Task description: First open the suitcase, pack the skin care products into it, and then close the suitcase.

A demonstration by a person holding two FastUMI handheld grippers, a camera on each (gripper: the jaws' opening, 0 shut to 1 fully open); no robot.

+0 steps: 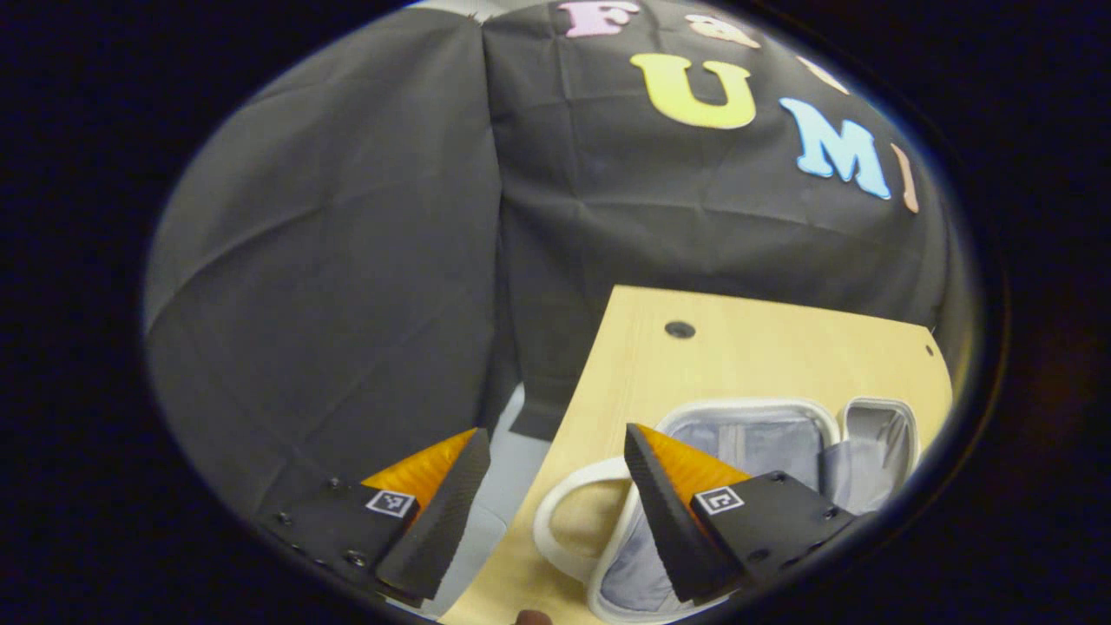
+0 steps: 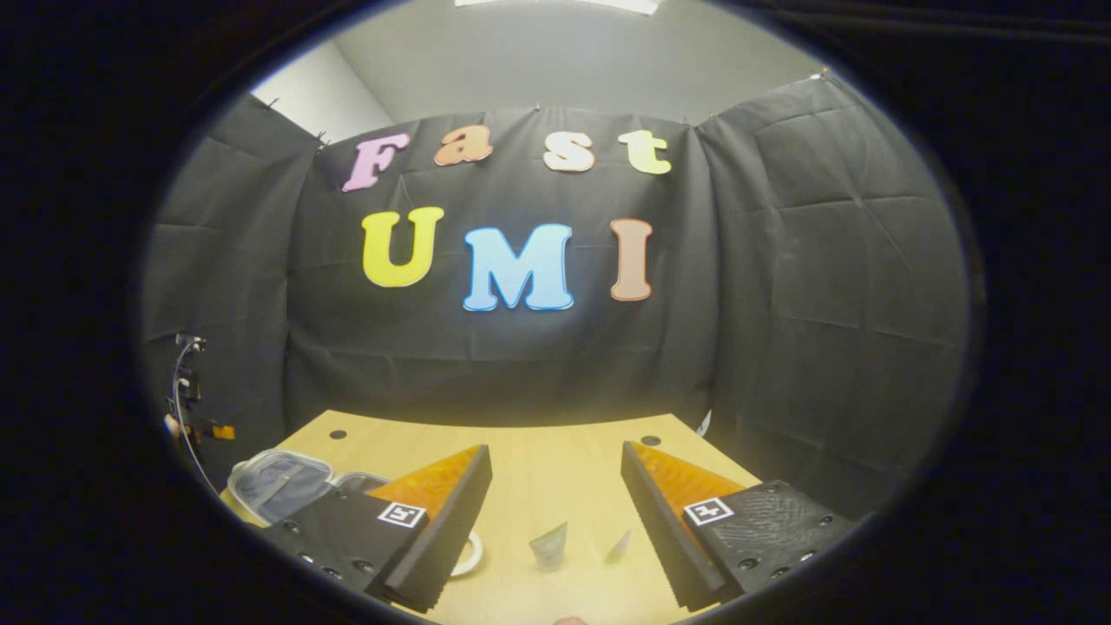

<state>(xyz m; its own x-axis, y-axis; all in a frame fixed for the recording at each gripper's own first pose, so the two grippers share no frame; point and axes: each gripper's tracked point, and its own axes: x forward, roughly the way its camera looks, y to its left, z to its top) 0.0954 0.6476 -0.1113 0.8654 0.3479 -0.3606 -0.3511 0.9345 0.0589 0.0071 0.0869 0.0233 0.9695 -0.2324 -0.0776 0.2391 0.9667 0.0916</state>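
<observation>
We see the suitcase [image 1: 746, 451] lying open at the worktop's [image 1: 781, 356] left edge. Both the left gripper [image 1: 555, 503] and right gripper [image 2: 555, 512] hold their fingers spread, empty.

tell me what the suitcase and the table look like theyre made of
Suitcase: its pale rim looks like smooth, hard plastic with a soft sheen; the grey inside looks like thin fabric lining, judging by its folds and a strap across it. Table: light wood or wood-look laminate, matte, with faint grain lines and a dark round hole; which of the two cannot be told.
</observation>
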